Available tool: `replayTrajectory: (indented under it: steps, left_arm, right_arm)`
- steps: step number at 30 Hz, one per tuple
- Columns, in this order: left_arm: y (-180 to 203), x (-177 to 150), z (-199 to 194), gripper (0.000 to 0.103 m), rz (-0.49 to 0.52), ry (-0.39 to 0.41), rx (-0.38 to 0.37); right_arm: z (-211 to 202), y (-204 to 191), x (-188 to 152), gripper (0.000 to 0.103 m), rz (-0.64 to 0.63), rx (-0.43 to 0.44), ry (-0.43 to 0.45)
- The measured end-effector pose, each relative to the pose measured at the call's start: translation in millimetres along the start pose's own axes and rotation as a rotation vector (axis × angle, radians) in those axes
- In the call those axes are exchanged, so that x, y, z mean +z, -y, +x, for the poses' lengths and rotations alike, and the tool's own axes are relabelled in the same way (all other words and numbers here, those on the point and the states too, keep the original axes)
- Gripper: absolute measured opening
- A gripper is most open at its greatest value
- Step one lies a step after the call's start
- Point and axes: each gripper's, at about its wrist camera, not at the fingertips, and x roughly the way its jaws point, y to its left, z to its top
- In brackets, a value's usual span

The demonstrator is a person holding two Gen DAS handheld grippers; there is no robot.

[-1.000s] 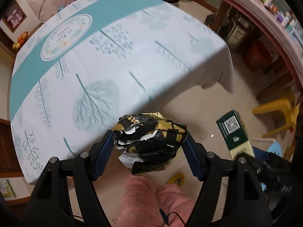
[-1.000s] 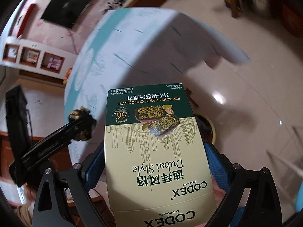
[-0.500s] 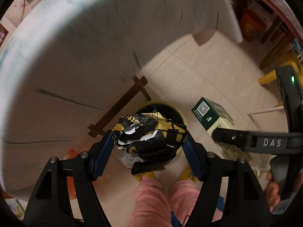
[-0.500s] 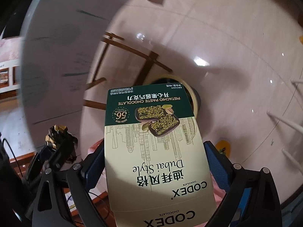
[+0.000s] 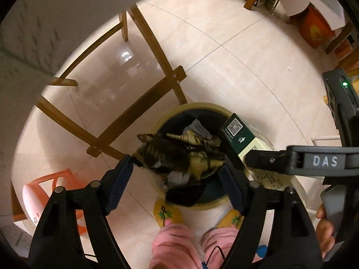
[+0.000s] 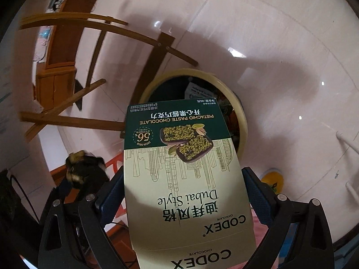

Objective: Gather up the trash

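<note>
**Mia:** Down by the feet, the left gripper (image 5: 177, 170) is pointing at the floor, right over the trash bin (image 5: 215, 204). Why is it so low?

**Tom:** So the crumpled wrapper (image 5: 179, 154) falls inside and not beside. The jaws are opening now. The wrapper is between them, but it looks blurry, so I think it is slipping loose. I cannot be sure if one pad is touching it.

**Mia:** And the other one?

**Tom:** The right gripper (image 6: 186, 188) is squeezing the chocolate box (image 6: 186, 174) by its two long sides. The box is sticking out ahead of the jaws, and its far end is hanging over the bin (image 6: 243, 121). It is waiting for its turn, I guess.

**Mia:** Is there stuff in the bin?

**Tom:** Yes, papers and wrappers are lying in it. It is lined with a dark bag.

**Mia:** What is past the bin?

**Tom:** Wooden table legs (image 5: 157, 51) are crossing just behind it. An orange stool (image 5: 51, 192) is standing off to the side. Farther away, only shiny floor tiles (image 5: 246, 56) are showing.
</note>
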Motion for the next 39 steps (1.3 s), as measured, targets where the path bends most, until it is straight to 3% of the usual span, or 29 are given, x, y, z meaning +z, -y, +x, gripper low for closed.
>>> replayTrajectory:
  steps: [7,11,20,30,39]
  left_arm:
    - [-10.1,-8.1,21.0,0.097,-0.018,0.029,0.005]
    - [-15.9,-11.7,25.0,0.097,-0.037,0.034,0.012]
    - [-24.5,-26.0,0.3,0.097,-0.073,0.058,0.019]
    - [-34.4,-45.5,-44.5,0.097,-0.141,0.094,0.028]
    - [-45.1,-59.7,-115.9,0.097,-0.215,0.136,0.038]
  right_arm:
    - [47.1,-1.0,16.6,0.1,0.002,-0.02,-0.035]
    - [68.4,-9.1,27.3,0.1,-0.018,-0.038,-0.029]
    - [72.2,-29.7,26.7,0.102,-0.081,-0.069,-0.027]
    - [42.6,-48.4,1.8,0.102,-0.157,-0.075,0.009]
    - [-21.9,-71.6,-44.5,0.102,-0.241,-0.07,0.043]
